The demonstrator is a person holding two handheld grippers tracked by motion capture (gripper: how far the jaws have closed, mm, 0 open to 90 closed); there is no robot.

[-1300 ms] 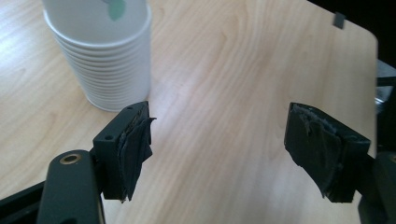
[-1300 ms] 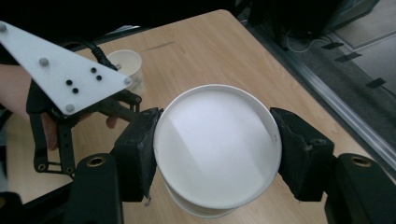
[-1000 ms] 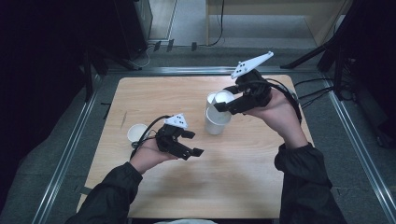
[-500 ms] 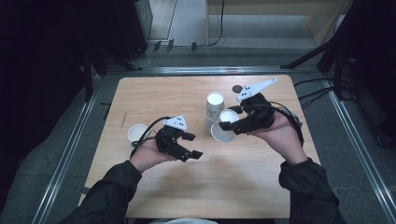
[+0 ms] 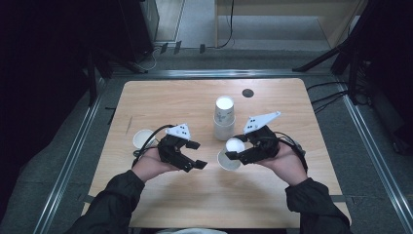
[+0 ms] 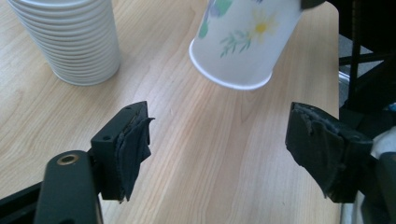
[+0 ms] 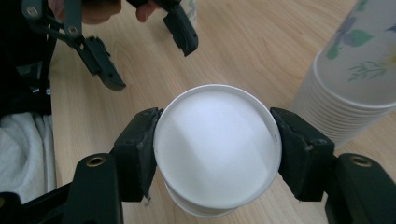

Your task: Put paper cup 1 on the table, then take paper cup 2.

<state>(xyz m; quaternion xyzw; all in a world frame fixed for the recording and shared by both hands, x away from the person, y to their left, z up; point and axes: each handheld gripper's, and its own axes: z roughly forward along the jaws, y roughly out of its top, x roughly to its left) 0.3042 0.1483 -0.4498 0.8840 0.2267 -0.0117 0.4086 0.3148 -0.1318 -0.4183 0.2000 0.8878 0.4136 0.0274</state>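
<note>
My right gripper (image 5: 235, 152) is shut on a white paper cup (image 5: 230, 158) with a flower print, held tilted just above the table in front of the cup stack (image 5: 224, 117). In the right gripper view the pads (image 7: 142, 149) press both sides of the cup (image 7: 217, 144), whose flat base faces the camera. My left gripper (image 5: 191, 163) is to the left of it, open. Its jaws have just been opening and nothing is between its pads (image 6: 135, 144). The held cup (image 6: 243, 37) hangs beyond them, and the stack (image 6: 70, 37) stands at the upper left.
A single white cup (image 5: 143, 138) stands upright behind my left hand. A small dark round thing (image 5: 248, 92) lies near the table's far edge. The wooden table (image 5: 195, 204) has bare room in front of both hands. Metal rails run along each side.
My right gripper has come down from the top of the stack toward the table's front with the cup in it. My left hand has stayed put.
</note>
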